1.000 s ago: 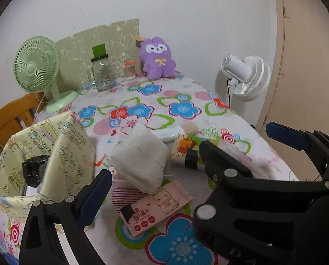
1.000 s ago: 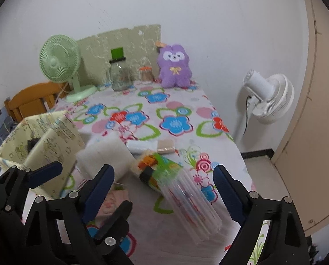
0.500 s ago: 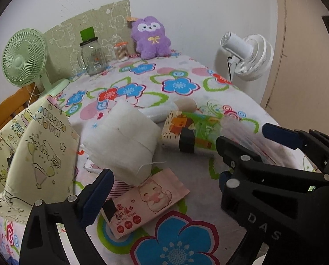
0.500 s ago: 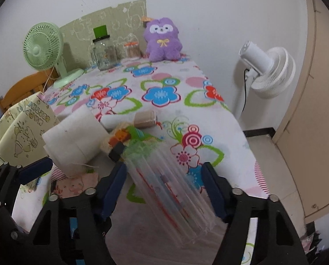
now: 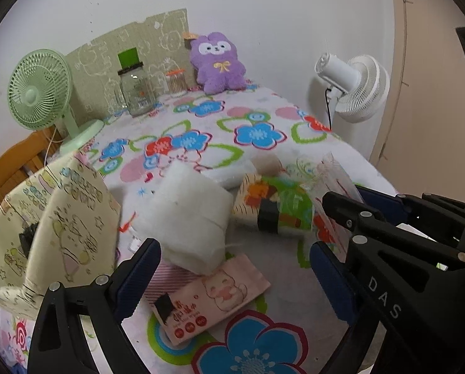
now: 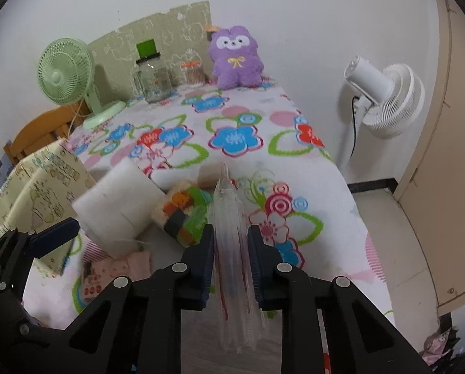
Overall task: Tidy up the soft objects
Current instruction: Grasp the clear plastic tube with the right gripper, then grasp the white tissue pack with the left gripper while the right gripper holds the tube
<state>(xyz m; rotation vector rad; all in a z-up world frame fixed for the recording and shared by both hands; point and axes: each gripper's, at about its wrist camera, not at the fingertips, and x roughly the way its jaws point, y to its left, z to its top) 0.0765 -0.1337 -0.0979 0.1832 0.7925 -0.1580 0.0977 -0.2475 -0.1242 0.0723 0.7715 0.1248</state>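
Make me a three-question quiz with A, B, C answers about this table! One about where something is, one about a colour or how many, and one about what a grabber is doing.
1. Where does the purple plush toy sit?
A. at the far end of the table, by the wall
B. inside the yellow bag
C. on the floor

2. How many fans show?
A. one
B. two
C. four

3. What is the right gripper doing?
A. hanging open over nothing
B. squeezing the clear plastic bag
C. holding the glass jar

Answers:
1 A, it leans at the wall behind the flowered cloth.
2 B, a green fan and a white fan.
3 B, its pads press the crumpled bag flat between them.
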